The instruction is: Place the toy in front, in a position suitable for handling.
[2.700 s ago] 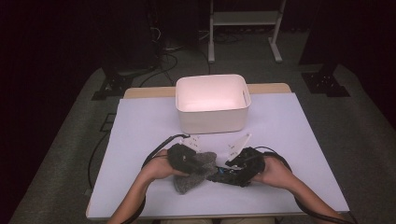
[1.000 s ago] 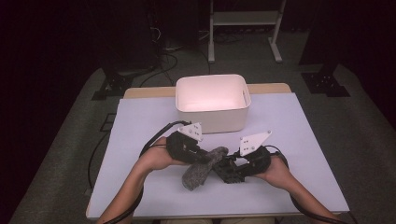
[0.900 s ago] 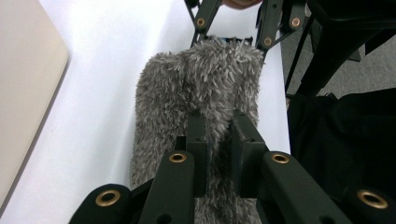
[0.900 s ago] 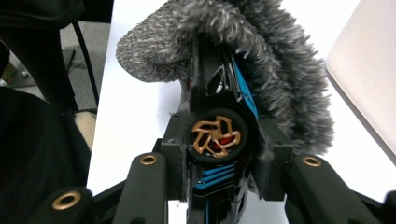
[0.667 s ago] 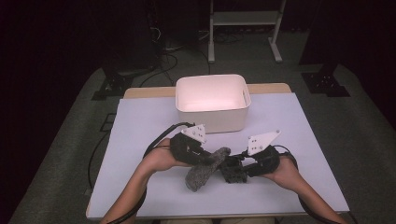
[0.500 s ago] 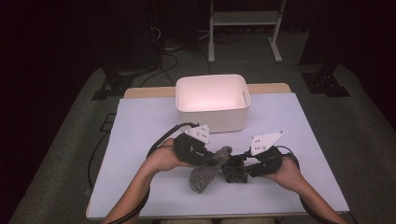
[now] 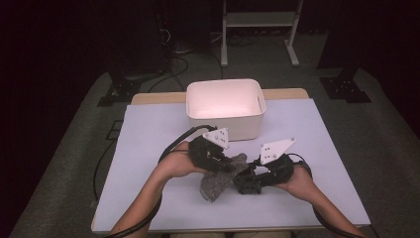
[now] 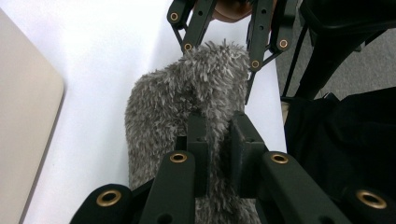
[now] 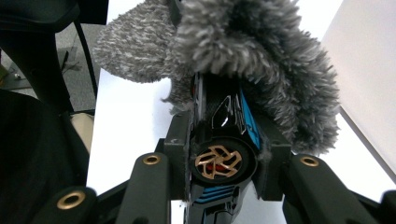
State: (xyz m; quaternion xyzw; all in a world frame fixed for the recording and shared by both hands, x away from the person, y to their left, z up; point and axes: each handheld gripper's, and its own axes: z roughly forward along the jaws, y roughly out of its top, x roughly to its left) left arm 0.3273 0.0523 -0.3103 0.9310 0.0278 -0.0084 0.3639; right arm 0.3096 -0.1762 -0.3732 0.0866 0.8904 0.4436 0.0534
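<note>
One grey sock (image 7: 218, 181), clamped in the left tongs (image 8: 217, 140); one black toy car (image 9: 223, 140), clamped in the right tongs (image 9: 224, 161); one white bin (image 7: 225, 106). No writing readable.

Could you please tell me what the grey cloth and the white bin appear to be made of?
The grey cloth looks like fuzzy chenille or microfibre: long soft matte fibres stand out all over. The white bin seems to be smooth moulded plastic, judging by its rounded corners and even, faintly glossy walls.
</note>
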